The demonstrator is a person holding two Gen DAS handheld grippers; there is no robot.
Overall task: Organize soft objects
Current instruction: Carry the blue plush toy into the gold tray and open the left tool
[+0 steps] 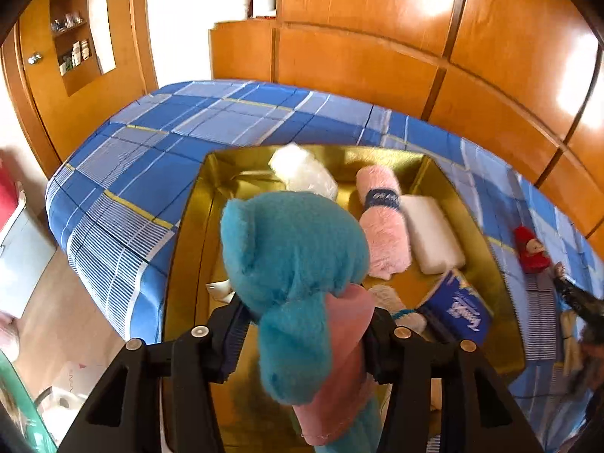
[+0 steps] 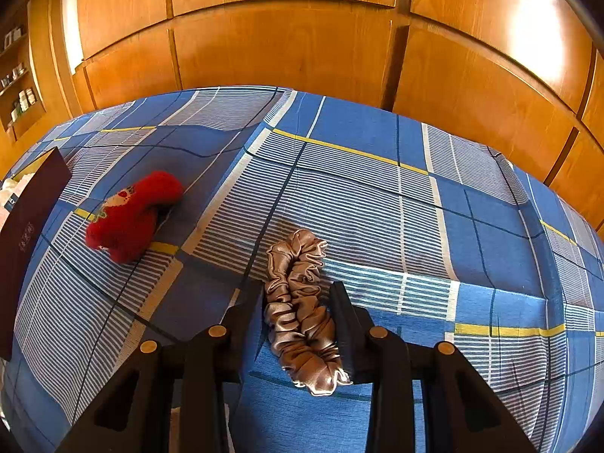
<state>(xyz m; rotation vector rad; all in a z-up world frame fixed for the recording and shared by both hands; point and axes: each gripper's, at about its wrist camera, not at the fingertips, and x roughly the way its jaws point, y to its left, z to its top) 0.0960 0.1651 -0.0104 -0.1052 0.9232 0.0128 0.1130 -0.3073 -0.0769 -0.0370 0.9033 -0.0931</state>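
A gold-lined box [image 1: 188,234] is set on the blue checked bed cover [image 1: 151,143], evidently as the collecting place for the soft things. In it are seen a white bundle [image 1: 302,173], a rolled pink towel [image 1: 381,226] with a dark band, a white pad [image 1: 430,234] and a blue tissue pack [image 1: 460,309], laid side by side so that room is left at the near end.

A teal and pink plush toy [image 1: 290,264] is held over that free near part of the box by the left claw [image 1: 302,336]. The toy is taken by its narrow middle, so that its head stands above the fingers. The jaws are set partly apart; the right pad is touching the pink part, while a gap shows at the left pad, so the hold is judged to be loosened for a drop.

The right claw [image 2: 302,324] is closed narrowly on a beige satin scrunchie [image 2: 298,302], pressed from both sides, low over the cover. A red plush toy [image 2: 128,215] is left on the cover, near the box's dark outer wall [image 2: 26,234], and is judged to be waiting its turn.
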